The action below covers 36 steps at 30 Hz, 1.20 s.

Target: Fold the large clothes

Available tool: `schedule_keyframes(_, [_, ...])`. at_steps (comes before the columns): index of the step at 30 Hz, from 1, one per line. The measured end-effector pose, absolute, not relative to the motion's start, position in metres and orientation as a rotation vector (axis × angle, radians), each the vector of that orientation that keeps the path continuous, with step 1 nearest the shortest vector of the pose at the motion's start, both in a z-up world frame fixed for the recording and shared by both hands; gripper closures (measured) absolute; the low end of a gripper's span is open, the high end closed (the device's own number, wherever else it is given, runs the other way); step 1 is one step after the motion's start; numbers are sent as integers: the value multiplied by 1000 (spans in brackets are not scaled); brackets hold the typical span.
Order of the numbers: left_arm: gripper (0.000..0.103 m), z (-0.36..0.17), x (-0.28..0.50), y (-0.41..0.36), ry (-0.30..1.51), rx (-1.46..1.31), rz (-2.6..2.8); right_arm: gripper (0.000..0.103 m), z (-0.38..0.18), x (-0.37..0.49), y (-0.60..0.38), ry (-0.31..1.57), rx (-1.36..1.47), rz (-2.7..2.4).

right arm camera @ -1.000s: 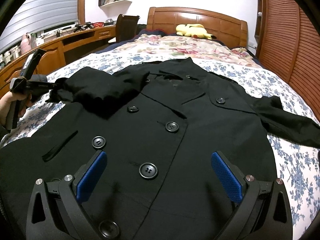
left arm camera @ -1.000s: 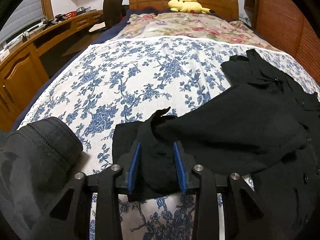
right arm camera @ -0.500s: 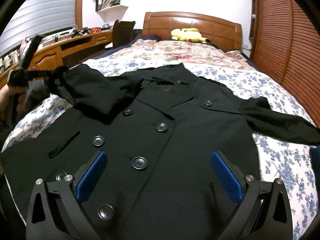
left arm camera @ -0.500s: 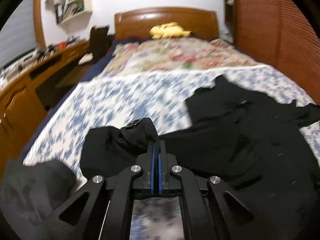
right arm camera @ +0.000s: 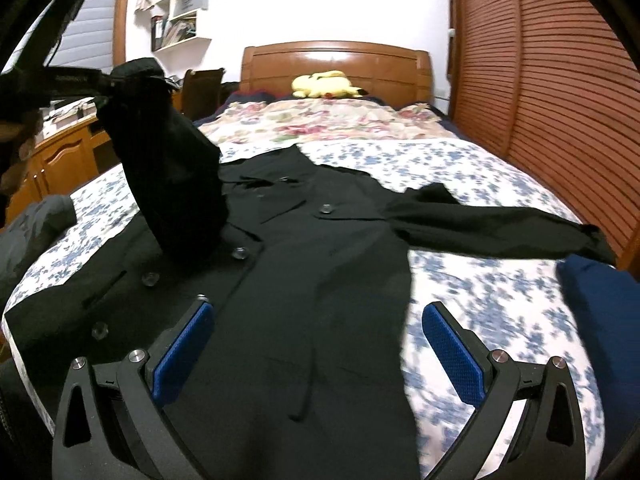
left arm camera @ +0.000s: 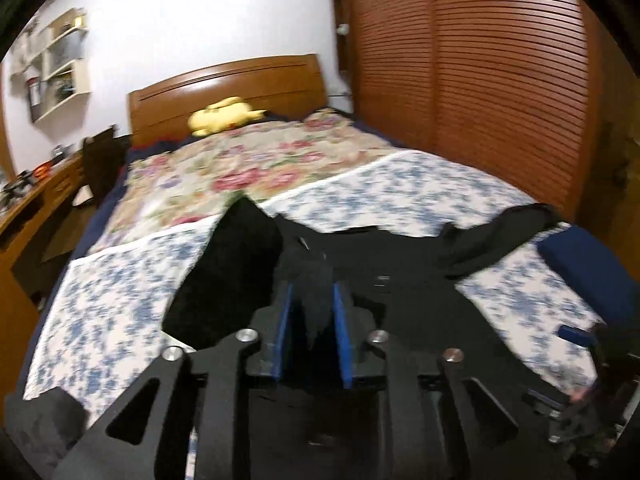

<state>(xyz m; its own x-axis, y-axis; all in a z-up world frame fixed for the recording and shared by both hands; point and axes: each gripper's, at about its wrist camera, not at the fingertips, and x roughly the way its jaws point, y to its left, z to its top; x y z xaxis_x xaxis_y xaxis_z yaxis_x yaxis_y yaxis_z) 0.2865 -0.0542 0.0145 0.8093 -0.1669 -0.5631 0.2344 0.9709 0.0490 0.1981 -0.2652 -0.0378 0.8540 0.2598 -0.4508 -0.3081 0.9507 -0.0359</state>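
Left tongs [left arm camera: 311,312] opening, sleeve cuff [left arm camera: 310,280] between.

My blue pads [right arm camera: 182,350], black coat [right arm camera: 320,280] at centre, blue-flowered white sheet [right arm camera: 480,280], yellow plush [right arm camera: 324,84] up top, red-brown louvred doors [right arm camera: 540,100] at right.

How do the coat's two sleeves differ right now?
The left sleeve is lifted off the bed, its cuff between the pads of the left gripper, whose jaws are opening. The right sleeve lies flat on the bedspread, untouched.
The left sleeve hangs bunched above the coat's front; the right sleeve stretches out sideways.
Both are black and belong to the same coat.
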Motion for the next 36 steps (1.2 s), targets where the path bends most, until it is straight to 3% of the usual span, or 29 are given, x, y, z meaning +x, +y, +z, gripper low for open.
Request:
schedule_keyframes(1, [68, 16, 282, -63, 589, 126, -236, 0, -37, 196, -266, 458, -103, 293])
schedule_keyframes(7, [62, 23, 244, -101, 584, 169, -338, 0, -31, 186, -270, 450, -74, 270])
schedule_keyframes(12, [49, 16, 223, -105, 584, 172, -363, 0, -28, 188, -266, 443, -53, 279])
schedule_keyframes(36, [48, -87, 213, -23, 608, -13, -220, 0, -17, 280, -215, 498, -102, 318])
